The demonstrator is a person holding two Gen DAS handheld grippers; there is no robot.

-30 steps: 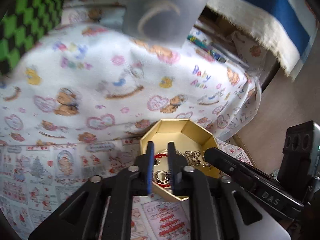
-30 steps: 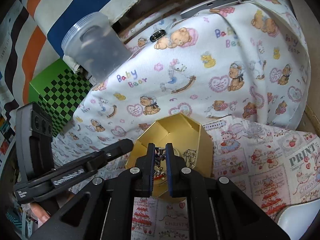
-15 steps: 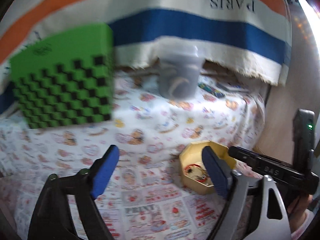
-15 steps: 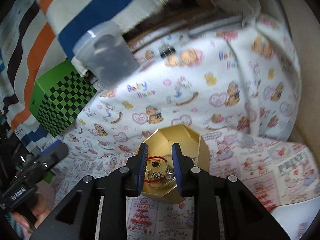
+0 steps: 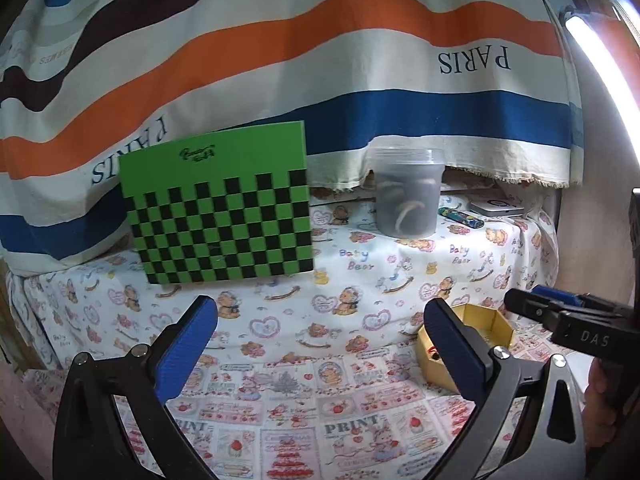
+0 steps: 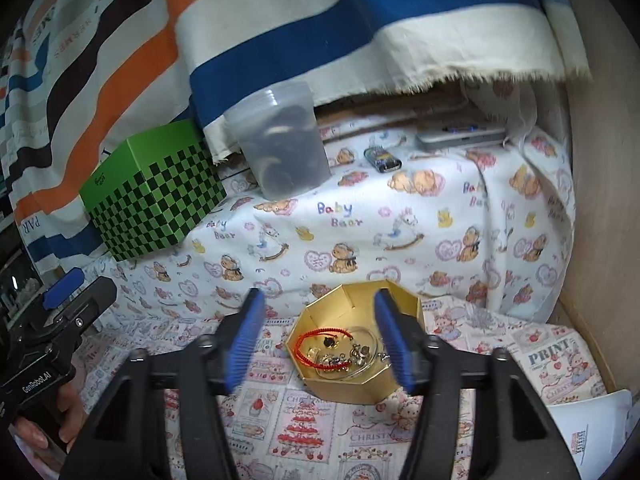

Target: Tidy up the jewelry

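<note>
Both handheld grippers hover tilted slightly downward over a cloth-covered surface [image 5: 280, 360], their jaws having just been opening. The left gripper [image 5: 320, 344] has its blue-padded fingers [image 5: 188, 352] spread wide with nothing between them; the right gripper [image 6: 320, 340] stands partly open, empty, above the gold octagonal box [image 6: 404, 308]. The box sits on the cloth near the right-hand wall, holding the jewelry — a red cord bracelet [image 6: 316, 344] and small metal pieces [image 6: 352, 354]. A hand [image 6: 44, 420] grips a handle marked "GenRobot.AI"; the other gripper's body reads "DAS". The cloth bears "Baby Bear", "PRINT" and "CHRISTMAS". Behind stand a green checkered box [image 5: 220, 208], a lidded translucent tub [image 5: 408, 196] and a lighter [image 6: 382, 159] — under a striped drape [image 5: 280, 60] lettered "PARIS".
</note>
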